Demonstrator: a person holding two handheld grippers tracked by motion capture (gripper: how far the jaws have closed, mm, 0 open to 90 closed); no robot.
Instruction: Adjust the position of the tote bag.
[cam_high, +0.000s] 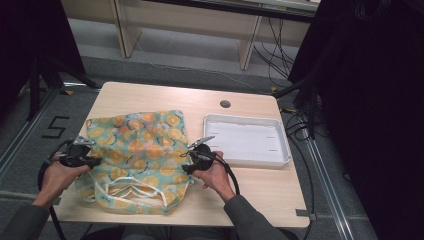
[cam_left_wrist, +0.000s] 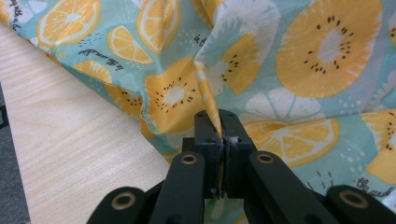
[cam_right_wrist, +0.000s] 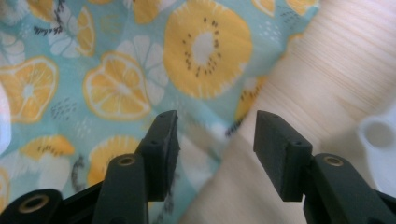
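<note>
At the table's left edge, the left gripper (cam_left_wrist: 218, 135) is pinching a raised fold of the fruit-print cloth bag (cam_high: 137, 150), jaws clamped tight on it. The right gripper (cam_right_wrist: 215, 135) is hovering with jaws apart over the bag's right hem, nothing squeezed between them. The bag is lying spread on the wooden table (cam_high: 250, 192), with a white tray (cam_high: 247, 140) sitting just beside it.

Your grey sleeves (cam_high: 250, 217) end at the wrists. Your left gripper (cam_left_wrist: 219, 135) and right gripper (cam_right_wrist: 215, 154) have matte black jaws with brass-coloured pivot rivets, trailing black cables (cam_high: 231, 172).
</note>
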